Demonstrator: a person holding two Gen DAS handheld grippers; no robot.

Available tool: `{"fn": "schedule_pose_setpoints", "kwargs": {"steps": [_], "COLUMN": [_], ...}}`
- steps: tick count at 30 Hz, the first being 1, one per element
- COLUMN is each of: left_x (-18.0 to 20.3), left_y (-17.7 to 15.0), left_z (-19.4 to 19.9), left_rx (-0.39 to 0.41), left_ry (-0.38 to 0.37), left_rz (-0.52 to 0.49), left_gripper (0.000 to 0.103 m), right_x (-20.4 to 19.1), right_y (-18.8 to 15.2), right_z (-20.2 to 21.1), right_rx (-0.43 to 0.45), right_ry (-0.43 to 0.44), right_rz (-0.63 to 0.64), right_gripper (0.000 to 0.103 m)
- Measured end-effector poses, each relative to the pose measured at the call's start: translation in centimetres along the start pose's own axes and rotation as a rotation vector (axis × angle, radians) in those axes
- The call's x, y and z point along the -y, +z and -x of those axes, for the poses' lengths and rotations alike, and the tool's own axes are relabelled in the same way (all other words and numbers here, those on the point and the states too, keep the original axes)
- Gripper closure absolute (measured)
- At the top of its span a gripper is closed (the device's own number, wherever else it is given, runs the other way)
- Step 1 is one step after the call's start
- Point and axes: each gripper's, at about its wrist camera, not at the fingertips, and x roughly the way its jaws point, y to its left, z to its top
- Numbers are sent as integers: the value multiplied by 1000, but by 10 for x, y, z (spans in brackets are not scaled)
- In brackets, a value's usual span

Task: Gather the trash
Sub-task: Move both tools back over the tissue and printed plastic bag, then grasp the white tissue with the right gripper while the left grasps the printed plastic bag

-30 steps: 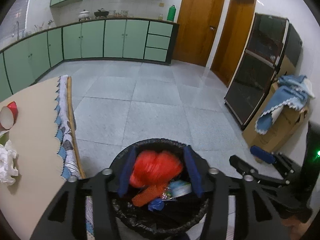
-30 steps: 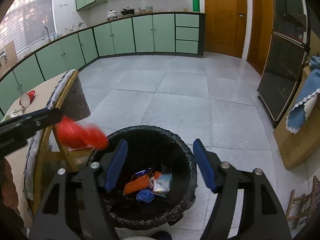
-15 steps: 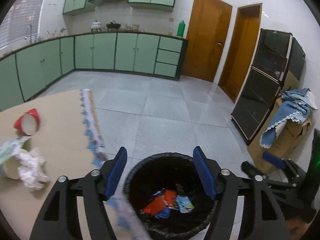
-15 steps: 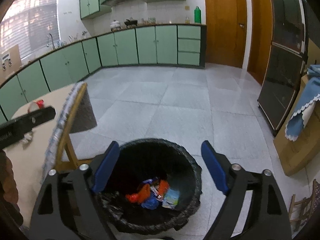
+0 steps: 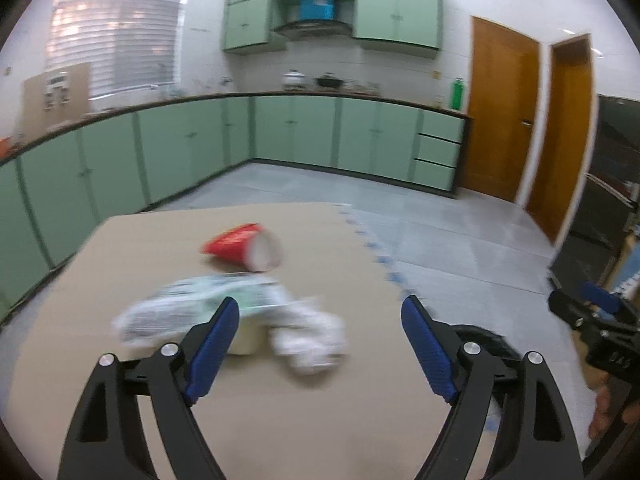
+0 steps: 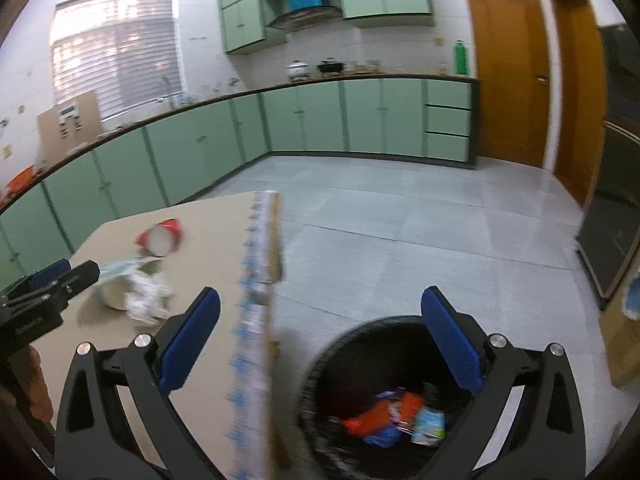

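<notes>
Over the table [image 5: 360, 420], the left gripper [image 5: 320, 344] is opening empty toward the wrapper [image 5: 192, 308], while the right gripper [image 6: 320, 340] is opening empty above the bin [image 6: 320, 368].

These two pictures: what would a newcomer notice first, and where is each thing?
The red cup lies on its side on the tan table, its white mouth open to the camera. Nearer, beside it, sits a pile of white crumpled trash. On the floor by the table's edge stands the black bin, with orange and blue wrappers at its bottom.
</notes>
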Motion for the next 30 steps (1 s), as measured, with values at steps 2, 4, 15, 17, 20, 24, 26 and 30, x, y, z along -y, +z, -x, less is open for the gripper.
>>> {"fn": "schedule_pose_setpoints", "kwargs": {"steps": [2, 4, 15, 17, 20, 24, 26, 30], "left_x": [-21, -42, -104, -109, -114, -121, -123, -127], "left_y": [-1, -4, -15, -18, -22, -27, -27, -29], "left_z": [1, 2, -4, -7, -10, -14, -17, -22], "left_rx": [-1, -3, -19, -26, -38, -49, -51, -57], "left_ry": [39, 74, 191, 192, 193, 191, 189, 183], "left_rz": [17, 36, 79, 88, 102, 123, 128, 135], "left_gripper": [21, 21, 21, 21, 21, 21, 21, 21], "right_x": [-26, -49, -140, -149, -164, -168, -170, -180], "right_y": [3, 4, 1, -2, -7, -9, -10, -11], "right_z": [-9, -17, -70, -78, -88, -101, -108, -119], "right_rx": [1, 5, -66, -86, -113, -152, -173, -215], "right_ry": [30, 53, 139, 145, 143, 135, 132, 134], "right_rz": [22, 45, 132, 146, 175, 186, 191, 217], "right_gripper": [5, 5, 6, 6, 7, 18, 19, 21]}}
